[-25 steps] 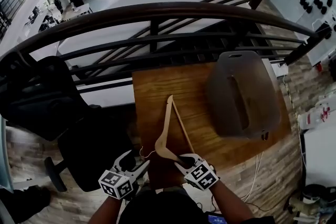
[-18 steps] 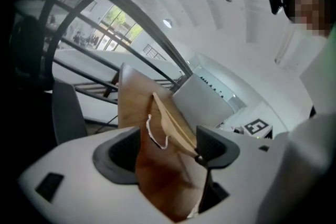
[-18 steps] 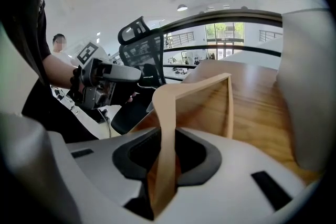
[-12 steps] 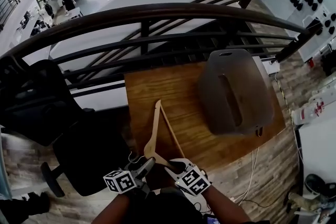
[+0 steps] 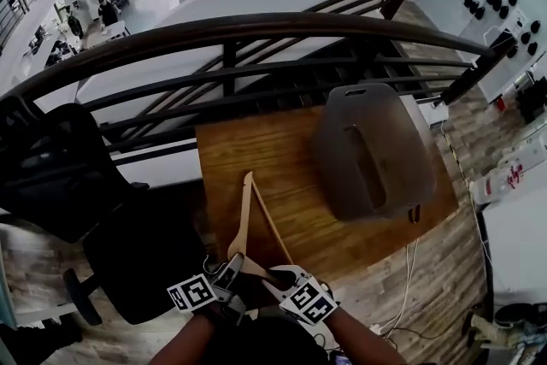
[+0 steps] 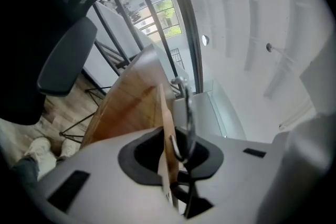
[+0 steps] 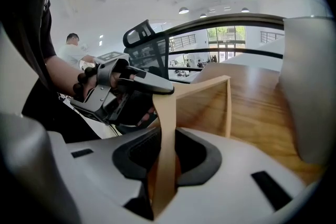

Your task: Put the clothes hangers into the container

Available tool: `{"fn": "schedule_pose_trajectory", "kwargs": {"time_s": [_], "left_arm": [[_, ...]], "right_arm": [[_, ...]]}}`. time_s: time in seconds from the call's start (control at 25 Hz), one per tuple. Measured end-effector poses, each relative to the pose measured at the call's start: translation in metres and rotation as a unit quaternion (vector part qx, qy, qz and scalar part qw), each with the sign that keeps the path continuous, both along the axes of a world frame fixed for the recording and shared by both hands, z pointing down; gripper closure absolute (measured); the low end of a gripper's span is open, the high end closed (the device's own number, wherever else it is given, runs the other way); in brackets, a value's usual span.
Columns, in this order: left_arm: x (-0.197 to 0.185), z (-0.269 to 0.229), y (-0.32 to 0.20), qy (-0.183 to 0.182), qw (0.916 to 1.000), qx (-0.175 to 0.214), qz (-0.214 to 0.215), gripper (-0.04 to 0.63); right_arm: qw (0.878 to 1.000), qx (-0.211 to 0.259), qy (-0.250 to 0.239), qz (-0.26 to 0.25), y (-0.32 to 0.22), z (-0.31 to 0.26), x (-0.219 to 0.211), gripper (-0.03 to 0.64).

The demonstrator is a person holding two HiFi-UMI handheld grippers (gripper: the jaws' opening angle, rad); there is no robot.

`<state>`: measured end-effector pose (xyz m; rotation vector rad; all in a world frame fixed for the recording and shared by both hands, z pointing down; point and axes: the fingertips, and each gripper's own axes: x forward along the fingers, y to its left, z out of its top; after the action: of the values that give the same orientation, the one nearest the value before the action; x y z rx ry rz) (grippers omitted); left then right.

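The left gripper point(image 5: 233, 265) has just been closing; a second ago it stood wide open beside the metal hook point(image 6: 187, 107), and now its jaws pinch the wooden hanger point(image 5: 247, 214) at the neck, just under that hook. It has also rolled, so its marker cube shows a different face. The right gripper point(image 5: 272, 277) clamps the hanger's shoulder as before, so both claws now hold the one hanger, which looks ready to be lifted. The hanger lies over the near-left part of the table point(image 5: 231, 150), its shoulder end at the near edge and its far tip pointing toward the railing; whether that tip rests on the wood is unclear. The grey container point(image 5: 372, 154) sits at the right side, well apart. Both forearms come in low from the near edge, the grippers almost touching.
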<state>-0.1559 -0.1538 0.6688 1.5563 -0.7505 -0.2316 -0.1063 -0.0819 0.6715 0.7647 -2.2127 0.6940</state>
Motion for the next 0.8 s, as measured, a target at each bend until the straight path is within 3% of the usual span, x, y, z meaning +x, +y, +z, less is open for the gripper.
{"fn": "schedule_pose_trajectory", "kwargs": {"time_s": [0.12,0.32,0.6,0.8], "left_arm": [[0.003,-0.008,-0.001,0.006,0.9999,0.002,-0.008,0.534],[0.009,-0.033,-0.014,-0.017,0.9995,0.025,-0.011,0.535],[0.007,-0.084,-0.039,-0.013,0.9962,0.082,-0.024,0.535],[-0.001,-0.115,-0.048,-0.014,0.9920,0.124,-0.017,0.535]], "right_arm": [[1.000,0.019,0.009,0.001,-0.001,-0.002,0.002,0.537],[0.996,0.078,0.047,-0.009,-0.015,-0.020,0.008,0.531],[0.972,0.208,0.107,-0.022,-0.043,-0.060,0.010,0.501],[0.966,0.232,0.110,-0.009,-0.058,-0.082,0.005,0.454]]}}
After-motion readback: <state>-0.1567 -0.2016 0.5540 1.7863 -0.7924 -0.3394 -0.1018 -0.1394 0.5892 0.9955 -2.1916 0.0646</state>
